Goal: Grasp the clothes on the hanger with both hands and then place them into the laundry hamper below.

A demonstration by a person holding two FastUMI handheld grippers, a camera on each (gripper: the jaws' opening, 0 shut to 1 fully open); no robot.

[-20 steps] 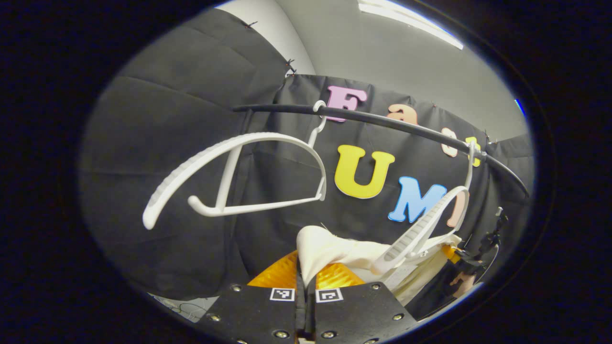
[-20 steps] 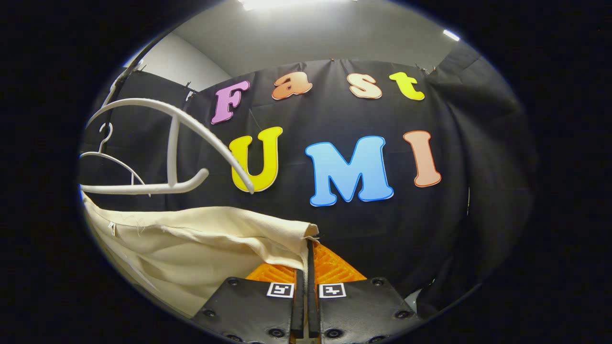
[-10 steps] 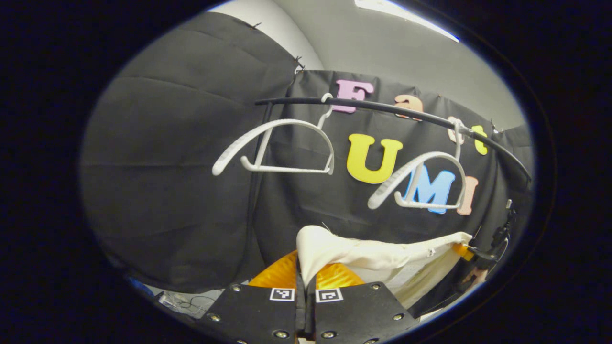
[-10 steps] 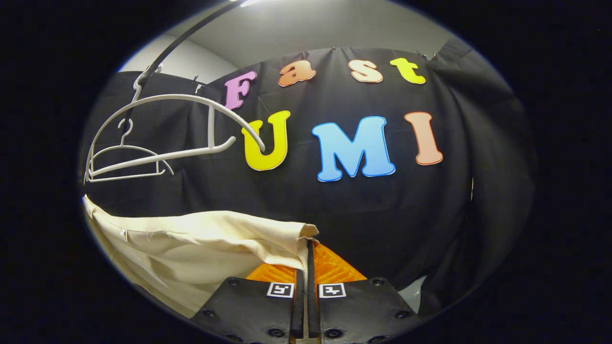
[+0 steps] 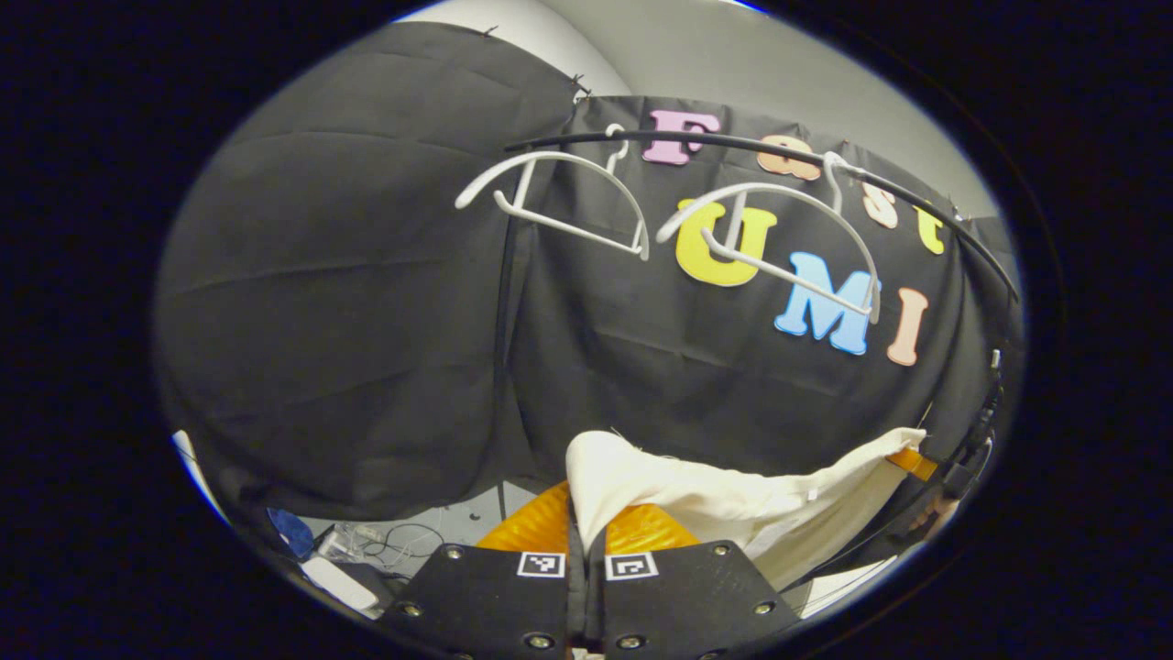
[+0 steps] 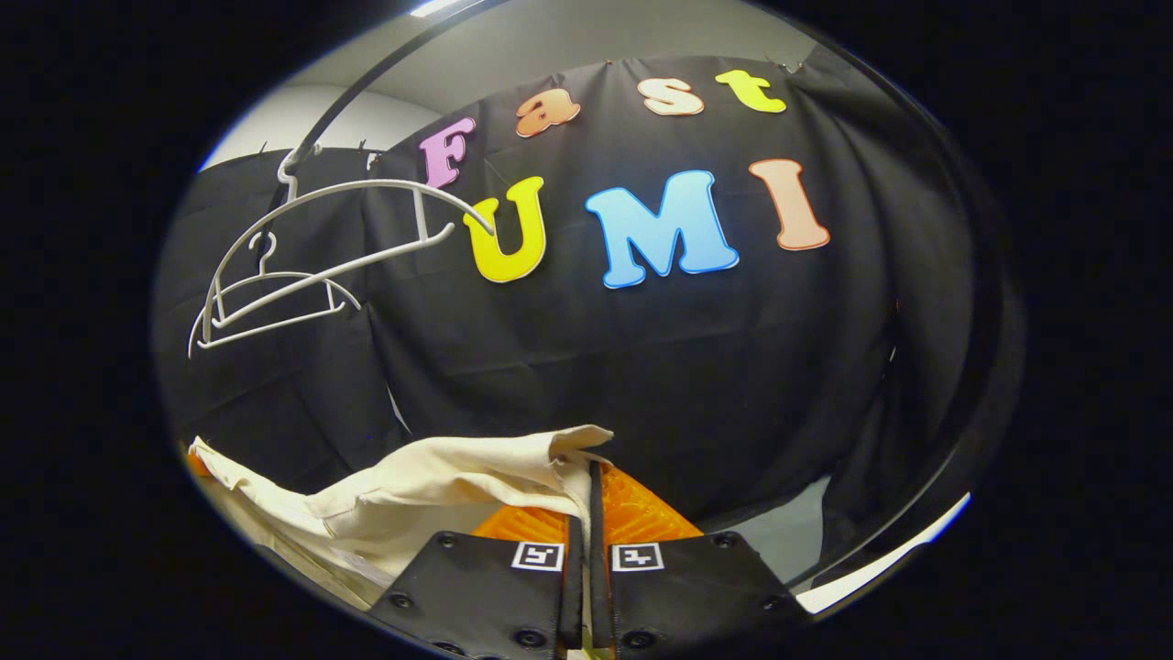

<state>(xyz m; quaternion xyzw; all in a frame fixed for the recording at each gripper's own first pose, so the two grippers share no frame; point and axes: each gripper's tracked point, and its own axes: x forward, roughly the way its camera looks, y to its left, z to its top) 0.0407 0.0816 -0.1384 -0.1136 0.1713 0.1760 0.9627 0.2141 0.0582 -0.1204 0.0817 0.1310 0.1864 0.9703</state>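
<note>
Cream garment's off the hanger now, both grippers carrying it down

Compared with a second ago, the cream garment has come clear of the white hanger it was draped on; that hanger and the second hanger now sit bare up on the black rail, a lot higher in both views, so the hands have dropped. The left gripper is pinched closed on one corner of the cloth and the right gripper is clamped on the other corner, with the fabric slung between them and sagging more than before. Hamper isn't anywhere I can make out, there's just some blurry clutter on the floor at lower left, so I'd guess the remaining bit is lowering further and letting go over it
</note>
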